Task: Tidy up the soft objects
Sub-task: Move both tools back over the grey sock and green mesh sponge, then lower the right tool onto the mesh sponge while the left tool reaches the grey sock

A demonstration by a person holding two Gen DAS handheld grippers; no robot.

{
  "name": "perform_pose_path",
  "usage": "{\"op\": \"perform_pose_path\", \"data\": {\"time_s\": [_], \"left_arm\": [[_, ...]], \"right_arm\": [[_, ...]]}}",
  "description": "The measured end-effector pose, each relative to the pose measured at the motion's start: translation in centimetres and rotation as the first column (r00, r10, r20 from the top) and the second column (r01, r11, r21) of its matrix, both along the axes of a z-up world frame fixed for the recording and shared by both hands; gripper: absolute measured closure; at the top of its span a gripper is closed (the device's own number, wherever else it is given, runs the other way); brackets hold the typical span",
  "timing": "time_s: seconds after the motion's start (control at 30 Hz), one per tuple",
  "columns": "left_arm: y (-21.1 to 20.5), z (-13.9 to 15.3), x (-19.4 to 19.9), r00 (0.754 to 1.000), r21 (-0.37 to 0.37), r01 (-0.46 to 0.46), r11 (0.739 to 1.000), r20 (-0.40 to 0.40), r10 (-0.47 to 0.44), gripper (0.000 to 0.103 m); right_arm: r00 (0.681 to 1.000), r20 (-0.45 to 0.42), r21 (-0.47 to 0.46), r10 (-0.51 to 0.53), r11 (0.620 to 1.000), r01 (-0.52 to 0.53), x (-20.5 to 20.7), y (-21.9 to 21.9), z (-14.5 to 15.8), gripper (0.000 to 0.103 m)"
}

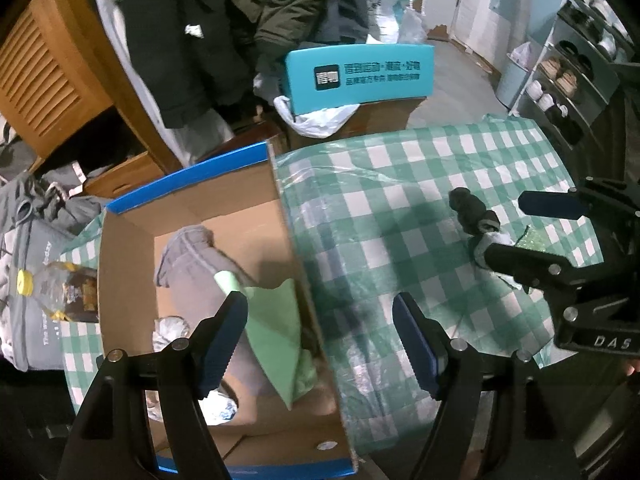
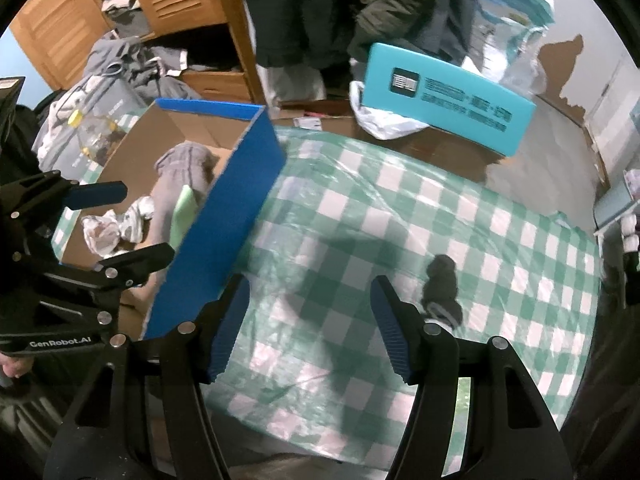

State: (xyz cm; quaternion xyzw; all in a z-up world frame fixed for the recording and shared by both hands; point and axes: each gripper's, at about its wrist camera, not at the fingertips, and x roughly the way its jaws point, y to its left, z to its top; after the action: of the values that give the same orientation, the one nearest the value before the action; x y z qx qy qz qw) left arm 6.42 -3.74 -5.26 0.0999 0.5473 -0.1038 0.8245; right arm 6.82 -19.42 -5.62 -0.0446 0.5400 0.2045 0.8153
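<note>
Hovering over the checked counter (image 2: 400,216), both grippers stand spread with nothing between the pads. The left gripper (image 1: 320,338) straddles the near wall of the box (image 1: 304,264); one finger hangs above the box interior, the other above the counter. Inside the box lie a grey garment (image 1: 192,256), a green cloth (image 1: 272,320) and crumpled white items (image 1: 172,330). The right gripper (image 2: 308,322) hangs over bare counter, just beside the blue outer wall of the box. A dark sock (image 2: 442,288) lies on the counter near its right finger, clear of both pads. Beyond the counter sit a teal carton (image 1: 360,76), a plastic bag (image 1: 316,120), hanging coats (image 1: 224,20) and a shoe rack (image 1: 568,80).
</note>
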Motion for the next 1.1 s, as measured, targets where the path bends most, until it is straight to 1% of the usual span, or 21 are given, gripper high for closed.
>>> {"op": "perform_pose_path", "data": {"time_s": [0.23, 0.5, 0.7, 0.87, 1.1], "left_arm": [[-2.9, -0.5, 0.2, 0.999, 0.014, 0.048, 0.999, -0.007, -0.048, 0.025], [-6.4, -1.9, 0.4, 0.994, 0.007, 0.096, 0.995, -0.049, -0.096, 0.025], [-8.7, -3.0, 0.4, 0.989, 0.018, 0.132, 0.991, -0.075, -0.131, 0.024], [-10.5, -4.6, 0.7, 0.982, 0.006, 0.150, 0.989, -0.119, -0.148, 0.023], [-12.6, -6.2, 1.0, 0.977, 0.025, 0.166, 0.986, -0.138, -0.161, 0.023]], "right_arm": [[0.997, -0.009, 0.000, -0.074, 0.997, 0.074, -0.2, -4.1, -0.4, 0.039], [0.990, -0.018, -0.004, -0.143, 0.990, 0.143, -0.7, -8.1, -0.9, 0.039], [0.981, -0.037, -0.014, -0.192, 0.981, 0.191, -1.1, -10.8, -2.1, 0.039], [0.973, -0.064, -0.028, -0.222, 0.975, 0.220, -1.1, -12.6, -3.6, 0.039], [0.961, -0.086, -0.045, -0.264, 0.964, 0.261, -1.3, -14.9, -5.1, 0.039]]}}
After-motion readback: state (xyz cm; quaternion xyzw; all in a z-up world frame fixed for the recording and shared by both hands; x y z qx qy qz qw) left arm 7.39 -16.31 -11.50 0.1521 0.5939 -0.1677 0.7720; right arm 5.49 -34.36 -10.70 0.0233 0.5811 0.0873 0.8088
